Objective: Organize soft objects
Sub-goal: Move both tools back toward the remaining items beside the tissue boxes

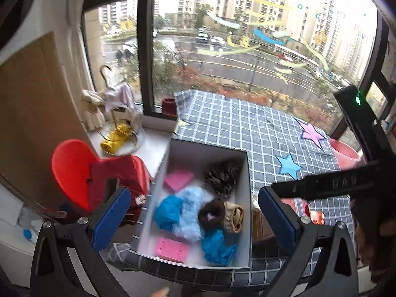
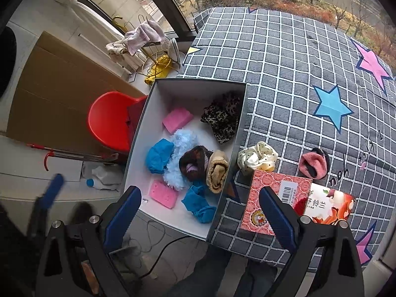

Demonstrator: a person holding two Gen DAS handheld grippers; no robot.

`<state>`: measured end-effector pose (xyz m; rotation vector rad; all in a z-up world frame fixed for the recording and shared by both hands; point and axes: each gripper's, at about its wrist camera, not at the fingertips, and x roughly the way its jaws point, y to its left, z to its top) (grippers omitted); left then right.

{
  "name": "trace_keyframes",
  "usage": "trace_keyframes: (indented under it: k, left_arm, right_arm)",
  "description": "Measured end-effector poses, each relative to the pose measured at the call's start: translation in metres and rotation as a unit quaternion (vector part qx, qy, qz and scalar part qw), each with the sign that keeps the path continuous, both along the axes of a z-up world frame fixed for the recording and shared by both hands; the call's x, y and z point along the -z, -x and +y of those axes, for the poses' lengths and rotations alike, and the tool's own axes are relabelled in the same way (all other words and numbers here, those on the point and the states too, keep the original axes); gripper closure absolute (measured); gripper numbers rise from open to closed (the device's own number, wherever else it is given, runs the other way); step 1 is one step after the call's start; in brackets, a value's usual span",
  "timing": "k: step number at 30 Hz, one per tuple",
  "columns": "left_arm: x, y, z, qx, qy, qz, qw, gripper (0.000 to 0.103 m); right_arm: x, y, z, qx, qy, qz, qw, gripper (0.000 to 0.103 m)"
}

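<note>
A white box [image 1: 182,159] [image 2: 190,87] stands at the left edge of the checked tablecloth [image 2: 284,57]. In it lie two pink sponges [image 2: 177,119], blue cloths [image 2: 158,157], a light blue fluffy piece [image 2: 182,143], a brown scrunchie [image 2: 194,163], a tan roll [image 2: 217,170] and a leopard-print cloth [image 2: 222,120]. On the cloth beside the box rest a cream dotted scrunchie [image 2: 257,159] and a pink-and-black soft piece [image 2: 313,164]. My left gripper [image 1: 195,219] hangs open above the box, holding nothing. My right gripper [image 2: 200,216] is open and empty over the box's near right corner.
A red patterned carton [image 2: 269,203] and a printed packet [image 2: 331,208] lie at the table's near edge. A red chair [image 2: 111,118] stands left of the box, cardboard [image 2: 57,79] behind it. A gold wire rack [image 2: 153,57] sits on the sill. A cable [image 2: 158,255] runs across the floor.
</note>
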<state>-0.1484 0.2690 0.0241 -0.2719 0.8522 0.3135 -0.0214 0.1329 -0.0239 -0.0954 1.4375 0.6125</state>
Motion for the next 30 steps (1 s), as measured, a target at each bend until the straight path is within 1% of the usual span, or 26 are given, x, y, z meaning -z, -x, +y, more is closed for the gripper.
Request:
trace_keyframes:
  k: [4, 7, 10, 11, 16, 21, 27, 30]
  left_arm:
    - [0.001, -0.008, 0.007, 0.012, 0.056, 0.013, 0.9983, 0.000]
    - [0.003, -0.007, 0.007, 0.021, 0.078, 0.014, 0.9966, 0.000]
    - [0.006, -0.007, 0.007, 0.037, 0.119, 0.009, 0.9921, 0.000]
    - [0.005, -0.006, 0.004, 0.040, 0.126, 0.008, 0.9911, 0.000]
    - [0.002, -0.005, -0.001, 0.053, 0.143, 0.005, 0.9883, 0.000]
    - [0.003, -0.010, 0.000, 0.054, 0.158, 0.014, 0.9859, 0.000]
    - [0.012, -0.023, -0.005, 0.056, 0.165, 0.044, 0.9838, 0.000]
    - [0.019, -0.031, -0.010, 0.062, 0.170, 0.061, 0.9815, 0.000]
  right_arm:
    - [-0.012, 0.003, -0.005, 0.005, -0.007, -0.013, 1.000, 0.006]
    - [-0.021, 0.005, -0.009, 0.011, -0.013, -0.022, 1.000, 0.006]
    - [-0.025, 0.005, -0.015, 0.018, -0.014, -0.026, 0.999, 0.006]
    - [-0.027, 0.005, -0.018, 0.023, -0.015, -0.027, 0.999, 0.006]
    - [-0.031, 0.001, -0.035, 0.045, -0.012, -0.033, 0.998, 0.006]
    - [-0.034, -0.005, -0.054, 0.070, -0.008, -0.037, 0.997, 0.006]
    - [-0.032, -0.015, -0.082, 0.106, -0.004, -0.036, 0.994, 0.006]
    - [-0.030, -0.022, -0.101, 0.126, 0.006, -0.040, 0.991, 0.006]
